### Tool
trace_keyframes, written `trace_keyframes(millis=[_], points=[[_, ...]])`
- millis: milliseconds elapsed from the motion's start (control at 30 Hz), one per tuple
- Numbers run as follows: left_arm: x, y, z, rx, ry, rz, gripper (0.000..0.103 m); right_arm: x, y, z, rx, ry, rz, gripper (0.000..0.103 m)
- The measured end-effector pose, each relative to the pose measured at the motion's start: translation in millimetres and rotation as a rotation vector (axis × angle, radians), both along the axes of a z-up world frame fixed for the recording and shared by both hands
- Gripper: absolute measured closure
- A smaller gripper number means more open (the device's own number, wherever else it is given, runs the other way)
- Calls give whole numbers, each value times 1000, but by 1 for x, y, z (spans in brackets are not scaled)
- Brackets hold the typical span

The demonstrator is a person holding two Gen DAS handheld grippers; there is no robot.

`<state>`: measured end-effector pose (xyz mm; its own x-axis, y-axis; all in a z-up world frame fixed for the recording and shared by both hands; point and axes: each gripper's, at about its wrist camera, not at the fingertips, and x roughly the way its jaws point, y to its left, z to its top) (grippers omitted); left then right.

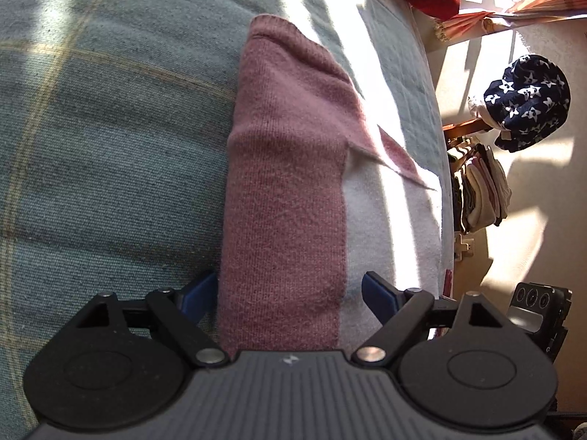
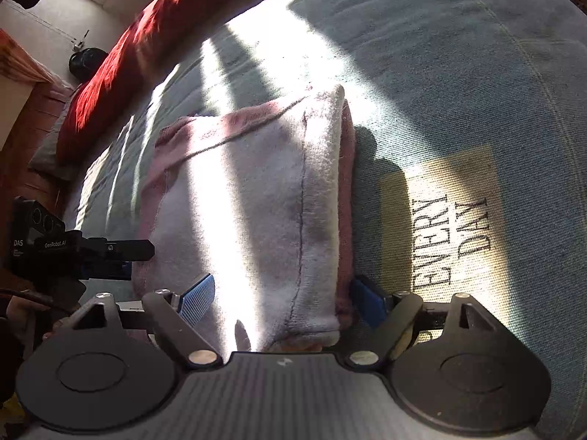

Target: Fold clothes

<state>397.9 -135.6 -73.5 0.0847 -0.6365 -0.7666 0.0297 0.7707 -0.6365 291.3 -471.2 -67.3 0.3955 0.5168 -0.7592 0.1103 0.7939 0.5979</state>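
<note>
the left gripper (image 1: 290,295) hangs with its jaws spread wide over the near end of a folded pink garment (image 1: 286,190), blue pads clear of the cloth on either side and gripping nothing. the garment lies as a long knit strip with a paler inside face on the grey-green checked bedspread (image 1: 110,128), striped by sunlight. to the right, the right gripper (image 2: 282,302) also stands wide open and empty, straddling the garment's pale fleecy side beside the printed "every day" patch (image 2: 451,234).
</note>
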Motion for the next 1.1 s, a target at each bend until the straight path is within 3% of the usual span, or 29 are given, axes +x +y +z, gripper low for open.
trace_keyframes(millis=[333, 533, 733, 933, 1100], points=[[26, -11, -3, -5, -47, -59, 15, 24, -26, -18, 104, -3, -152, 18], [32, -13, -5, -71, -22, -59, 10, 52, -23, -28, 190, 33, -116, 10], [-5, -2, -13, -118, 63, -35, 10, 27, -8, -29, 231, 91, -73, 9], [19, -10, -15, -122, 15, -48, 10, 31, -6, -33, 252, 121, -85, 9], [41, -20, -13, -129, -19, -41, 8, 64, -2, -29, 214, 48, -65, 9]])
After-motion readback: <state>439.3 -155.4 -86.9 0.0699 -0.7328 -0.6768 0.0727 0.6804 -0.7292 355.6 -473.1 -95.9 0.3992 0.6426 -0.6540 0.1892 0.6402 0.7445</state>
